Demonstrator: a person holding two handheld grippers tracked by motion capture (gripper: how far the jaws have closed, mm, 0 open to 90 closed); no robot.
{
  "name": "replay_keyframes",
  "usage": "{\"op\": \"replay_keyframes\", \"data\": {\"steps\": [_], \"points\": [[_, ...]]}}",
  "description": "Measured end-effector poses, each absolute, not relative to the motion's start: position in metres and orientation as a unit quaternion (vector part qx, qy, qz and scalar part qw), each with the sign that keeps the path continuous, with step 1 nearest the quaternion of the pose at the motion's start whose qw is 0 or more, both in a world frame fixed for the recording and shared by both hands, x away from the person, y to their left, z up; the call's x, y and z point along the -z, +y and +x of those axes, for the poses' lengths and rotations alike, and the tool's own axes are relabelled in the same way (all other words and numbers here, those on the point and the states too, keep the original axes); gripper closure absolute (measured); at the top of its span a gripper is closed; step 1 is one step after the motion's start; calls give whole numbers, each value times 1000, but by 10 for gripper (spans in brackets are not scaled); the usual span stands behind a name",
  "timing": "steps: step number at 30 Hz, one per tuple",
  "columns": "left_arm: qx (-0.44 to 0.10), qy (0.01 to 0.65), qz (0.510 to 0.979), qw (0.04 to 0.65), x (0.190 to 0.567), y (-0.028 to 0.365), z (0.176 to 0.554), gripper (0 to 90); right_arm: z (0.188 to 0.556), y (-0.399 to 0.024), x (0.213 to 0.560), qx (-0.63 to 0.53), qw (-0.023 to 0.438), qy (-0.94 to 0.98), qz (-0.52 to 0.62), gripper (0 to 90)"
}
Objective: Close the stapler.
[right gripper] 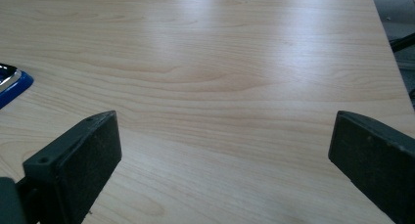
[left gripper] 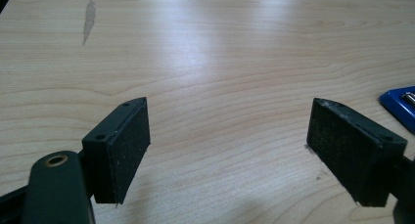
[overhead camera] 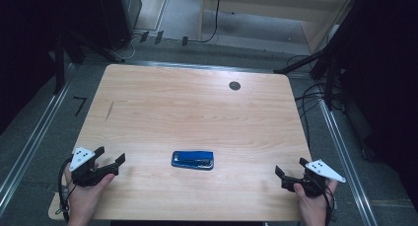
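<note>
Blue metal-topped stapler (overhead camera: 192, 160) lay untouched mid-table, near edge; left gripper (overhead camera: 110, 159) and right gripper (overhead camera: 291, 169) flanked it, both released and empty — picking up remained.

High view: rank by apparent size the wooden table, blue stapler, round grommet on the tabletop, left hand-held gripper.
1. Light wooden table, by far the largest.
2. Left hand-held gripper and blue rectangular stapler: these look alike in size, so unranked.
3. Small dark round grommet, the smallest, though it lies farthest from the camera.
</note>
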State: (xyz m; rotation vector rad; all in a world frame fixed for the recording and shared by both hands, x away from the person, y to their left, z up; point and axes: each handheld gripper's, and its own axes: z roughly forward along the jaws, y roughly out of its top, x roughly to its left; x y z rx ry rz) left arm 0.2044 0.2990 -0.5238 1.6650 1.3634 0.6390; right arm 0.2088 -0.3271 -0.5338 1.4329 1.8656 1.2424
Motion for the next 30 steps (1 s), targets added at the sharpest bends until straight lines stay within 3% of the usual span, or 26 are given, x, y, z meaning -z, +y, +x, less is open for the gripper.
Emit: {"op": "replay_keyframes", "data": {"steps": [30], "points": [[-249, 553, 666, 435, 524, 301, 205, 138, 189, -381, 549, -437, 253, 651, 567, 0]]}}
